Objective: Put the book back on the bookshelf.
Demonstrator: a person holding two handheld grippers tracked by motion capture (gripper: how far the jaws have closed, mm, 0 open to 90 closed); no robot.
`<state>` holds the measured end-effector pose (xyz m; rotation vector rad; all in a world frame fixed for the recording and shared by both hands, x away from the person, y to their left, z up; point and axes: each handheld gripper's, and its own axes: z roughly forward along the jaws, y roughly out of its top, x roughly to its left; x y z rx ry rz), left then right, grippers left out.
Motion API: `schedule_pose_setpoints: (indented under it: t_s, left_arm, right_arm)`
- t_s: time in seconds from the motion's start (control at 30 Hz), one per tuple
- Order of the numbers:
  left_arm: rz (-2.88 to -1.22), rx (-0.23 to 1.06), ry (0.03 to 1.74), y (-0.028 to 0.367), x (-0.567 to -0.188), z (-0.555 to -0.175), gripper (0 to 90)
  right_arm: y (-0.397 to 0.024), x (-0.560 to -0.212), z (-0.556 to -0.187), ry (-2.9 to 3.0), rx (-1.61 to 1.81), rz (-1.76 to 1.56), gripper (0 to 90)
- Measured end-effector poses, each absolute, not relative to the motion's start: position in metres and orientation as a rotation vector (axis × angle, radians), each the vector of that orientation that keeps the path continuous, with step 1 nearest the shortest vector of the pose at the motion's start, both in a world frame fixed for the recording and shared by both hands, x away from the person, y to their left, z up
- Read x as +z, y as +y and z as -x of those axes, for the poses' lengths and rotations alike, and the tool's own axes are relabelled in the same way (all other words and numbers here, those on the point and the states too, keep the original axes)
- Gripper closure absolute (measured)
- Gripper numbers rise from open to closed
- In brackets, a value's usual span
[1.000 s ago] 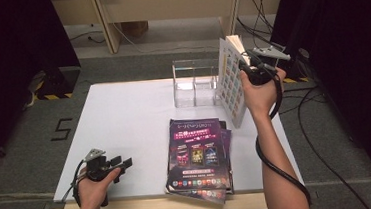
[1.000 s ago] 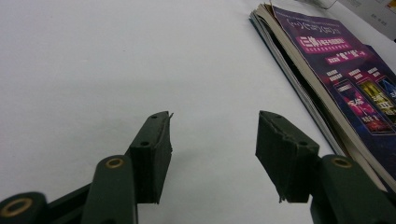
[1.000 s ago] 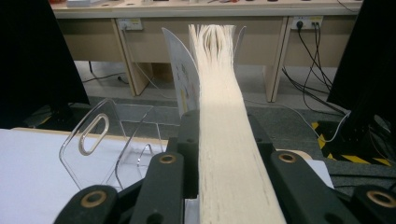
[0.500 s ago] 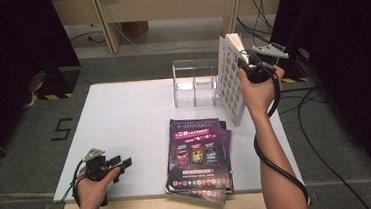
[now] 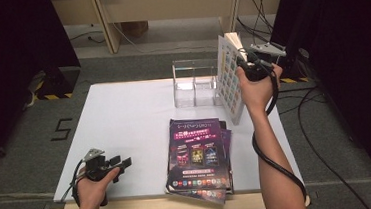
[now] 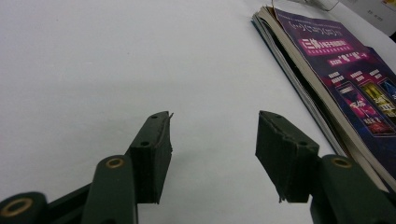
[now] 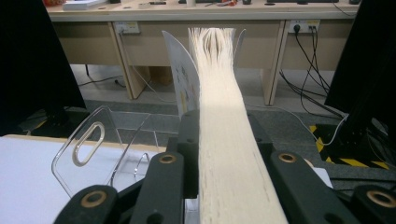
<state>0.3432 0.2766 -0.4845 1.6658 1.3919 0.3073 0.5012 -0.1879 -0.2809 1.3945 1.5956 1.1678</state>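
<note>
While the right gripper [image 5: 247, 65] clamps a thick book [image 5: 232, 83] by its page edge, its jaws stand partly closed, pads pressed on both sides of the pale block of pages in the right gripper view [image 7: 224, 140]. That book is held upright above the bench's [image 5: 124, 119] far right part, at about 2 o'clock from the bench's middle, its white cover with rows of small coloured squares facing left. It sits just right of a clear rack [image 5: 195, 82]; whether the two touch I cannot tell.

Down at 7 o'clock the left gripper [image 5: 120, 165] rests low by the near edge, jaws well apart with nothing between them; the left gripper view shows bare white surface in the gap [image 6: 212, 154].

White and flat, the bench stands on grey carpet, with a pale wooden desk [image 5: 165, 0] beyond at 12 o'clock, black curtains [image 5: 13, 48] on both sides, and cables [image 5: 320, 124] trailing over the floor at 3 o'clock. A "5" [image 5: 61, 129] is marked on the floor at 9 o'clock.

A stack of magazines [image 5: 197, 153] with a purple cover lies at 5 o'clock, between the two grippers and nearer the right forearm [image 5: 274, 177]. The rack has empty compartments and a slotted clear divider [image 7: 86, 149]. Nothing lies between the book and the rack.
</note>
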Motion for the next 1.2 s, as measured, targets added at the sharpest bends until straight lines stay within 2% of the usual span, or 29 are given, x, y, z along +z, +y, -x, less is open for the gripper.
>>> schedule_pose_setpoints:
  t_s: [1.2]
  left_arm:
    - [-1.680, 0.305, 1.391, 0.276, -0.486, -0.345, 44.9]
  right_arm:
    - [-0.188, -0.273, -0.516, 1.572, 1.170, -1.393, 74.3]
